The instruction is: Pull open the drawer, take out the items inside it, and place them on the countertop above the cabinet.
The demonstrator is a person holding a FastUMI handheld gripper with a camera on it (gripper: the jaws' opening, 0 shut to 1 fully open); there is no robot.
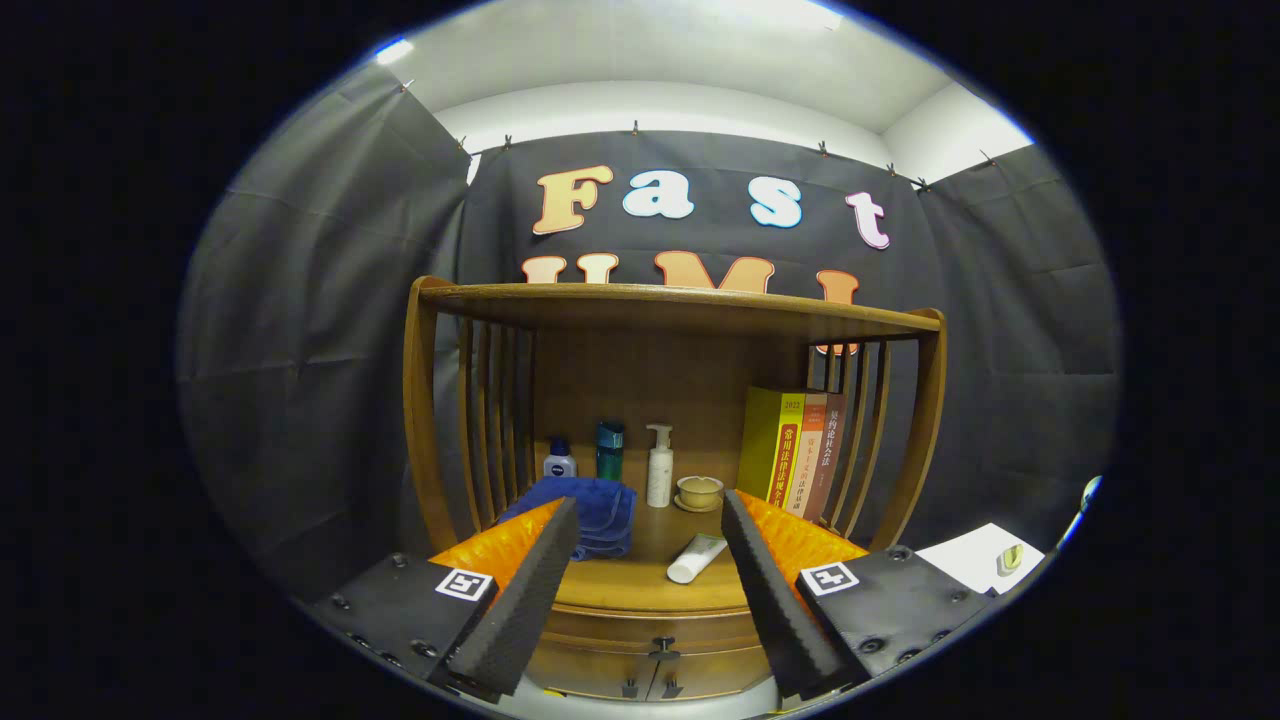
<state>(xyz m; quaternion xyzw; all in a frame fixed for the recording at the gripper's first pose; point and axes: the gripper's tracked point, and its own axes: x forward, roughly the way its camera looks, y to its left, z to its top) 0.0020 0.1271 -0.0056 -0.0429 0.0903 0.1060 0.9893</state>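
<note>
A: Ahead of the tongs (pixel 650 520) we see the cabinet (pixel 660 620), its drawer (pixel 655 632) closed, knob (pixel 662 648) low between the fingers. Tongs spread wide, pinching nothing.

B: On the desk (pixel 640 585) we log a blue towel (pixel 590 510) just beyond the left finger and a white tube (pixel 697 557) lying near the right finger.

A: Further back we note a small bottle (pixel 559 460), a teal bottle (pixel 610 449), a pump bottle (pixel 659 466) and a cup (pixel 699 491) on its saucer. Books (pixel 795 452) stand upright at the right.

B: The drawer's contents are hidden from us.
</note>
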